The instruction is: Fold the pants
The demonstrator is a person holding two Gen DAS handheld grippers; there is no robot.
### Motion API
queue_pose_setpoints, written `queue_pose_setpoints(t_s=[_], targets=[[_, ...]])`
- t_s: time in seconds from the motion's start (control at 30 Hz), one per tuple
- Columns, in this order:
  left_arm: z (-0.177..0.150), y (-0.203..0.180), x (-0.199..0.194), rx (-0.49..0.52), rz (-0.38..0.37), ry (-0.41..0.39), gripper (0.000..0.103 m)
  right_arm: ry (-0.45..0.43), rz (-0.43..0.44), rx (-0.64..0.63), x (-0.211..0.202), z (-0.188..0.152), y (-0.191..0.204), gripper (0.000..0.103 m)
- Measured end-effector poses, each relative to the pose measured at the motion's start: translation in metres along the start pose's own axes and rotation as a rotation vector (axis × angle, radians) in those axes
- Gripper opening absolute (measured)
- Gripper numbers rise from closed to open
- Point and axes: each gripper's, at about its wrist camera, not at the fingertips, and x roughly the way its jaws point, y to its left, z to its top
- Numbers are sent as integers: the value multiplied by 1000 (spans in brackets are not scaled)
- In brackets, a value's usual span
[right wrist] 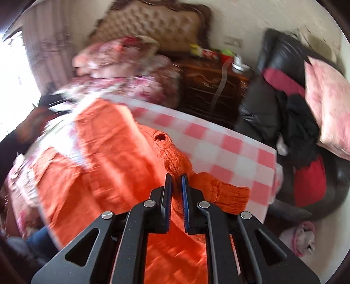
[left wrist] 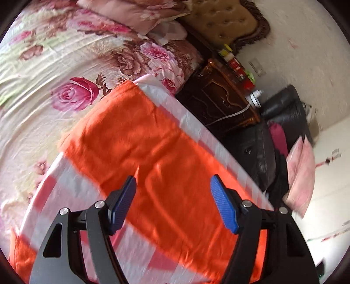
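Observation:
Orange pants [left wrist: 140, 139] lie spread on a pink-and-white checked board [left wrist: 65, 192] on the bed. My left gripper [left wrist: 174, 185] is open and empty, hovering just above the orange cloth. In the right wrist view the pants [right wrist: 98, 153] are bunched, with the elastic waistband [right wrist: 221, 187] near the fingers. My right gripper [right wrist: 176, 174] is shut on a raised fold of the orange pants over the checked board [right wrist: 229, 148].
A floral bedsheet [left wrist: 54, 65] and pillows [left wrist: 131, 11] lie beyond the board. A dark wooden nightstand [left wrist: 223, 96] with small items stands beside the bed. A black leather chair [right wrist: 273, 104] holds clothes and a pink pillow [right wrist: 328, 104].

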Motion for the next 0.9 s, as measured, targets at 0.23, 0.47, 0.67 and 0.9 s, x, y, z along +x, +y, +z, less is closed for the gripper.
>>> queue_pose_setpoints(t_s=[0.23, 0.47, 0.67, 0.9], targets=[[41, 26, 66, -199, -24, 94, 62, -22, 87, -50, -40, -26, 45, 9], [45, 25, 76, -194, 8, 125, 2, -24, 69, -57, -49, -35, 48, 9], [29, 21, -25, -151, -81, 1, 1, -33, -10, -52, -45, -41, 29, 9], [-120, 89, -184, -85, -115, -138, 2, -31, -15, 35, -56, -100, 28, 9]])
